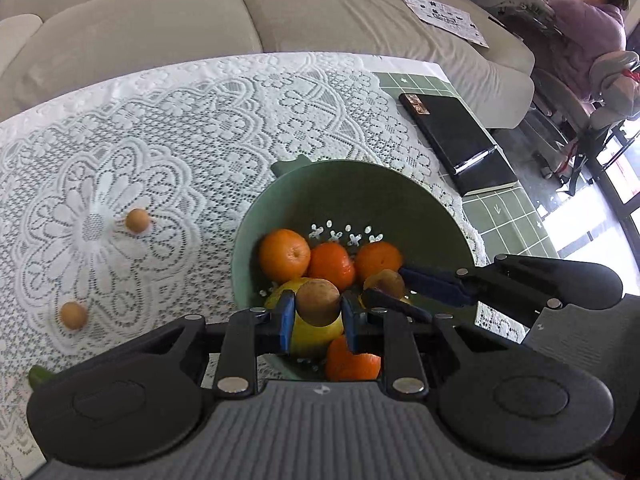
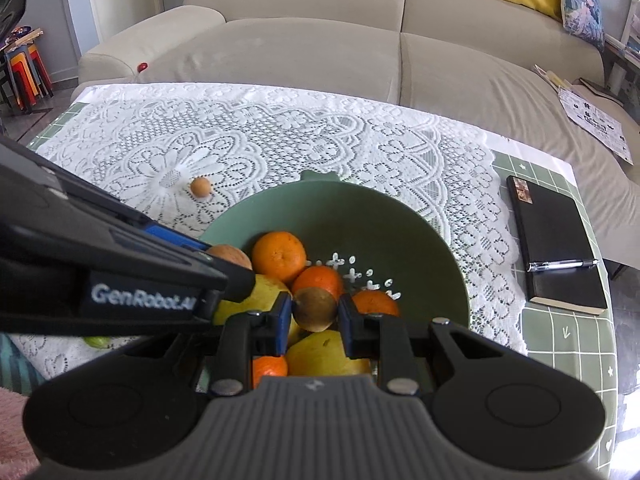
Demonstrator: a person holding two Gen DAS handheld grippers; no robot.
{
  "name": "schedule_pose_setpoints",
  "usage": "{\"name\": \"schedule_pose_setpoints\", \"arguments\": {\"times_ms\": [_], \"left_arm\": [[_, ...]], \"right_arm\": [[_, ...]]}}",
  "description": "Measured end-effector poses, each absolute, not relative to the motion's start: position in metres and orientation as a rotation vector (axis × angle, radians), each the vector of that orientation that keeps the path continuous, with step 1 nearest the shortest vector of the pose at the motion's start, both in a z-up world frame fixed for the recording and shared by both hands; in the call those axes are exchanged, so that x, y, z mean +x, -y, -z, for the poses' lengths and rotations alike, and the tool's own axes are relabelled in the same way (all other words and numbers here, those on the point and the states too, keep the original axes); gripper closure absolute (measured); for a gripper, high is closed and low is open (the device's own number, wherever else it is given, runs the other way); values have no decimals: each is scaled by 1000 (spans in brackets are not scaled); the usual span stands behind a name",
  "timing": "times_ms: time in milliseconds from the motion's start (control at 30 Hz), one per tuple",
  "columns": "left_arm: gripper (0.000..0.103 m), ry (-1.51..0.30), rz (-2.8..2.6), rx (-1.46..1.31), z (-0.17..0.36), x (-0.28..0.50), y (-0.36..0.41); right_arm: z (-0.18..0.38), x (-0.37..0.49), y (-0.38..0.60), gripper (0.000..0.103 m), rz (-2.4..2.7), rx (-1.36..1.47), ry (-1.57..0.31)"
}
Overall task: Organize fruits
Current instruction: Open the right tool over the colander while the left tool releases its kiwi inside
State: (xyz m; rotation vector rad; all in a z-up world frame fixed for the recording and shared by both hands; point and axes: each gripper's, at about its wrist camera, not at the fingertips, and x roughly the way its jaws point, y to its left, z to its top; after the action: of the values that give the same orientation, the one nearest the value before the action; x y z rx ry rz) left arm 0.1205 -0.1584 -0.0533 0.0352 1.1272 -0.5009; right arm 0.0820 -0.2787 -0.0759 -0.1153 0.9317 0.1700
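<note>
Each hand-held gripper is closed on a small brown fruit: the left hand-held gripper [image 1: 313, 307] clamps one brown fruit [image 1: 318, 302], the right hand-held gripper [image 2: 314, 312] another [image 2: 315, 309]. Just beneath both sits the green colander [image 2: 360, 208] holding oranges [image 2: 279, 256] and yellow pears [image 2: 324, 354]. Two more small brown fruits [image 1: 137, 220] lie on the lace-covered bench, left of the left one.

The right gripper [image 2: 314, 310] clamps a brown fruit [image 2: 315, 309] above the green colander [image 2: 420, 248].
</note>
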Motion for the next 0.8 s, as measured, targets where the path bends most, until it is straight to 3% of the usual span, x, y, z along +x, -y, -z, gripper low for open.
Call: {"name": "schedule_pose_setpoints", "arguments": {"times_ms": [800], "left_arm": [[76, -1191, 510, -5, 89, 152, 163]], "right_arm": [[113, 112, 280, 81, -162, -146, -1014]]}}
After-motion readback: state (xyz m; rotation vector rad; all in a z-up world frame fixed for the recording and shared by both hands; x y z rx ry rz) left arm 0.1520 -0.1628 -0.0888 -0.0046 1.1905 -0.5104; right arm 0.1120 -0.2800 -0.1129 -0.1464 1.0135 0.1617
